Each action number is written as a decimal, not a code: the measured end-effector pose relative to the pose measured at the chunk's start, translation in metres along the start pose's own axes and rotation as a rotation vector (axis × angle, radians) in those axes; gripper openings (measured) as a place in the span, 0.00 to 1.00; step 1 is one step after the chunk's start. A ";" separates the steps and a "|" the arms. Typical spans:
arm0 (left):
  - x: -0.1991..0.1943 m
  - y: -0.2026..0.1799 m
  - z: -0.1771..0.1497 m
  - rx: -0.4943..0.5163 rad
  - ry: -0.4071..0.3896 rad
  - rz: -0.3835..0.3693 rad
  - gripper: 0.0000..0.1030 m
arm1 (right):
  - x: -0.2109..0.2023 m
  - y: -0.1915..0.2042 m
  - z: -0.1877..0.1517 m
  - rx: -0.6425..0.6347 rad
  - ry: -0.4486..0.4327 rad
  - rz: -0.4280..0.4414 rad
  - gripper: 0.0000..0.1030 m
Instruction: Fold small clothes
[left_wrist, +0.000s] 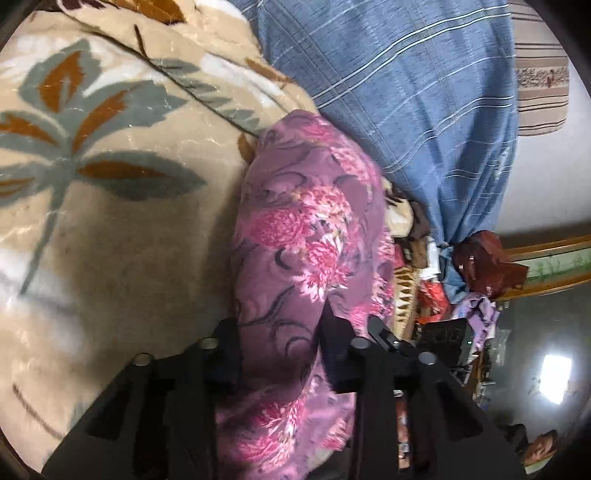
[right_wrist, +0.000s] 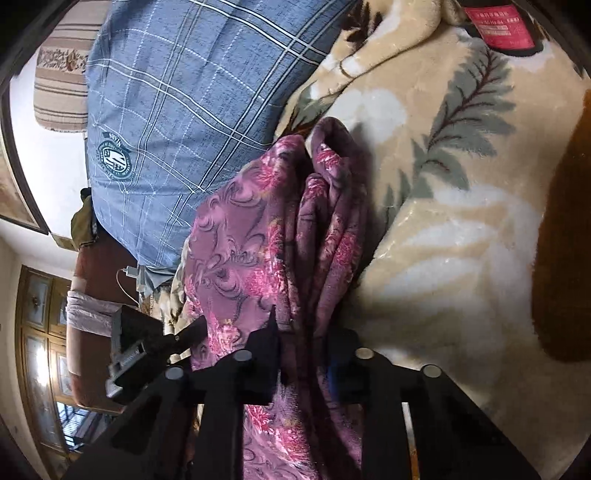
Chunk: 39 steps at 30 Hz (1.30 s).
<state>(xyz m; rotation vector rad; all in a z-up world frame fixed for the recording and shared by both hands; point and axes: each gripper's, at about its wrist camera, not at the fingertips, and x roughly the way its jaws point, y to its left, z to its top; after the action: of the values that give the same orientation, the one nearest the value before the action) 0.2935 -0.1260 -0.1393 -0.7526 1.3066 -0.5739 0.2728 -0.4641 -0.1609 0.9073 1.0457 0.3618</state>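
Two tools grip one floral cloth (left_wrist: 295, 229): our left tool (left_wrist: 277, 354) pinches it, our right tool (right_wrist: 303, 362) pinches bunched layers. It runs toward twelve o'clock over the leaf-print blanket (left_wrist: 110, 221). We judge folding barely begun.

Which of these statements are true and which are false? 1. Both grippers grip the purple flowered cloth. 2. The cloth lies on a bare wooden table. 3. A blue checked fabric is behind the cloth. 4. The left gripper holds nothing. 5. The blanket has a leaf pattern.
1. True: the left gripper and the right gripper are each closed on the purple flowered cloth.
2. False: it lies on a beige blanket.
3. True: the blue checked fabric is right behind the cloth.
4. False: cloth is pinched between its fingers.
5. True: the blanket shows grey-green and brown leaves.
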 end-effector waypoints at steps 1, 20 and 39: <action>-0.009 -0.003 -0.005 0.011 -0.008 -0.001 0.25 | -0.003 0.004 -0.003 -0.009 -0.003 0.016 0.17; -0.148 0.058 0.044 0.054 -0.190 -0.056 0.25 | 0.069 0.146 -0.033 -0.201 0.033 0.153 0.16; -0.147 0.092 -0.021 0.073 -0.137 0.279 0.61 | 0.035 0.105 -0.124 -0.225 0.001 -0.045 0.60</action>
<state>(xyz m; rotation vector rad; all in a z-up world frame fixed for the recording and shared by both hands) 0.2425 0.0394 -0.1183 -0.5284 1.2304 -0.3372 0.1983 -0.3204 -0.1231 0.6812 1.0028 0.4331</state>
